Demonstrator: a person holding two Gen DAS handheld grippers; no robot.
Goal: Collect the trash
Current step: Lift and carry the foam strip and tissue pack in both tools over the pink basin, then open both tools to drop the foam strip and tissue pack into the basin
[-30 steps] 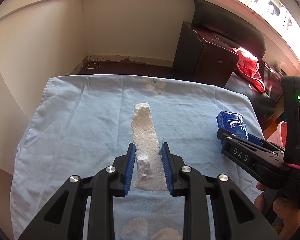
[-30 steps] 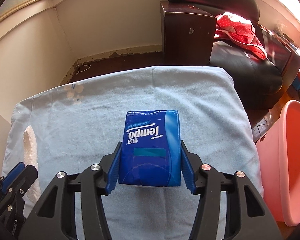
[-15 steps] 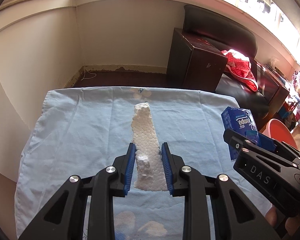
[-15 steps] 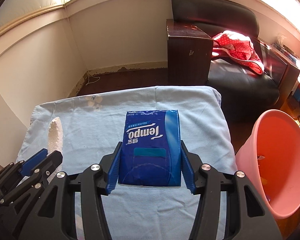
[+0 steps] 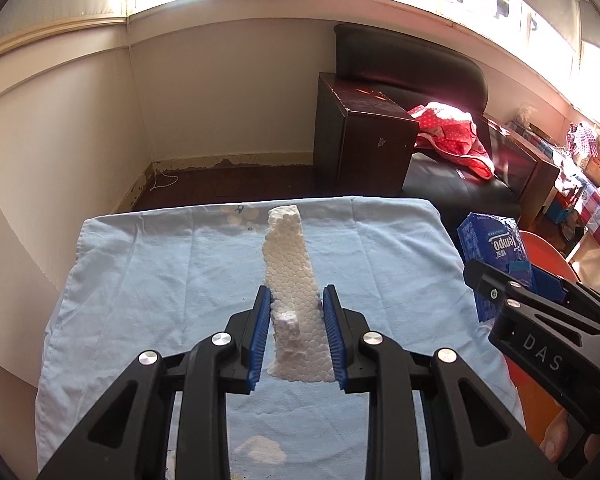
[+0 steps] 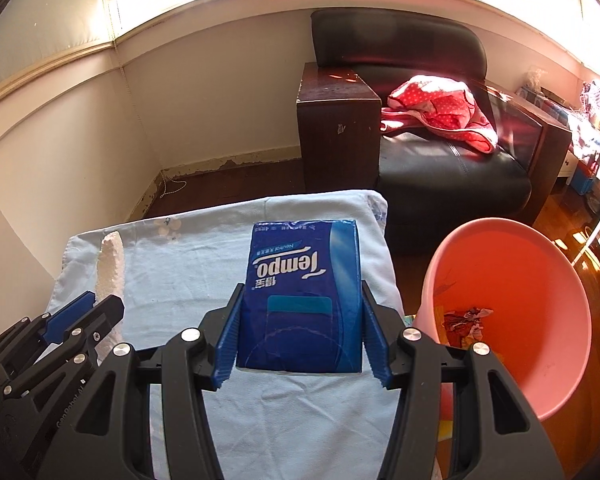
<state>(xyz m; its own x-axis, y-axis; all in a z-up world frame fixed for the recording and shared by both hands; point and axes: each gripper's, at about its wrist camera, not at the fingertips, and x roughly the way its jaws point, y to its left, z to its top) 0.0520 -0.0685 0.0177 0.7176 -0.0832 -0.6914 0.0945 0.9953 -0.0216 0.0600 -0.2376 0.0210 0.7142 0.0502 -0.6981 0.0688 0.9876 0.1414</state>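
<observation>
My left gripper (image 5: 295, 300) is shut on a long white styrofoam piece (image 5: 288, 264) and holds it above the light blue cloth (image 5: 160, 272) on the table. My right gripper (image 6: 300, 304) is shut on a blue Tempo tissue pack (image 6: 300, 292), lifted above the cloth's right part (image 6: 188, 276). The pack also shows at the right of the left wrist view (image 5: 492, 248). The styrofoam shows at the left of the right wrist view (image 6: 110, 268). A pink bin (image 6: 540, 264) with some scraps inside stands right of the table.
A dark wooden side table (image 5: 360, 136) and a black leather sofa (image 6: 440, 160) with a red dotted cloth (image 6: 440, 108) stand beyond the table. Cream walls meet in a corner at the far left. White crumbs (image 5: 260, 450) lie on the cloth near me.
Both grippers have risen and tilted up with their loads. The styrofoam and tissue pack are lifted off the cloth. The pink bin has come further into the right wrist view.
</observation>
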